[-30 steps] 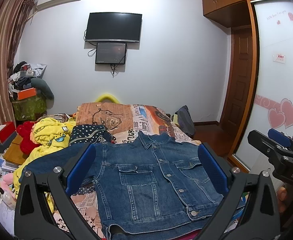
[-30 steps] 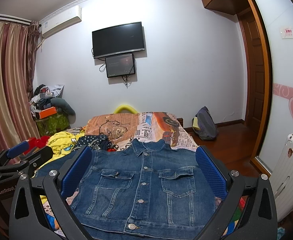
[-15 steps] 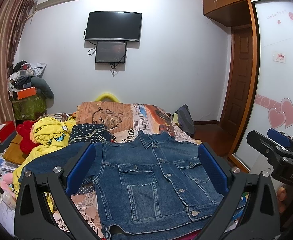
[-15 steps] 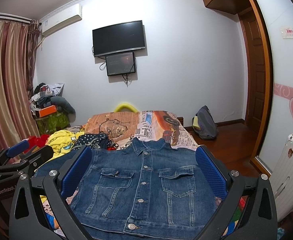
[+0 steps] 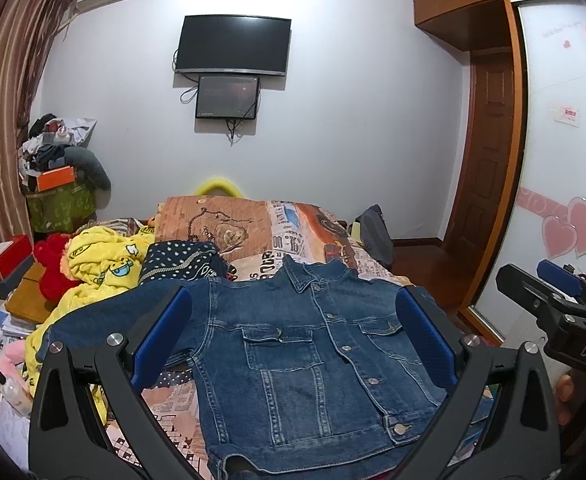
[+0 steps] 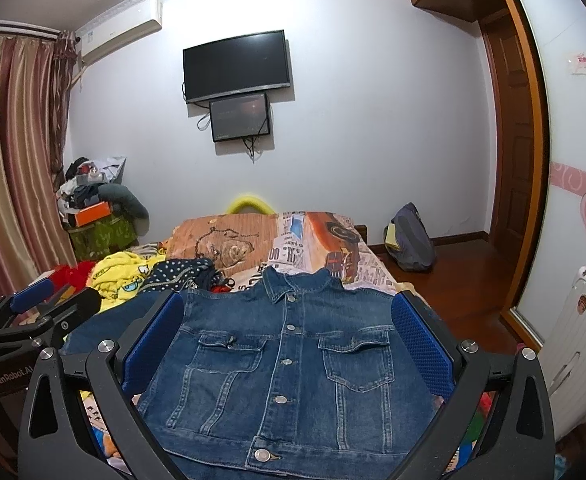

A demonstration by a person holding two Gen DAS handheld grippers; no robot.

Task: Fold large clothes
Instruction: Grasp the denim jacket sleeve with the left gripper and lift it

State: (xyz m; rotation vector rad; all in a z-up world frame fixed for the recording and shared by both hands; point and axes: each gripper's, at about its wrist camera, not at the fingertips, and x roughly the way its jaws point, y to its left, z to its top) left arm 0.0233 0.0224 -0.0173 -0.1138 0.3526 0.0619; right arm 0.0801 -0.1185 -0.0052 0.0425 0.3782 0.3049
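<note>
Basically at square one: denim jacket (image 5: 301, 356) spread flat and buttoned on the bed (image 5: 293, 232), front up, collar toward the far wall, no fold made yet. Left gripper (image 5: 293, 336) and right gripper (image 6: 289, 340) both hovering over it, jaws wide apart, holding nothing. Left view shows one sleeve stretched out sideways; other sleeve hard to make out, maybe tucked under.

A home bedroom: bed (image 5: 293, 220), wall television (image 5: 233, 46), curtains (image 6: 13, 160), wardrobe (image 5: 553, 120).
</note>
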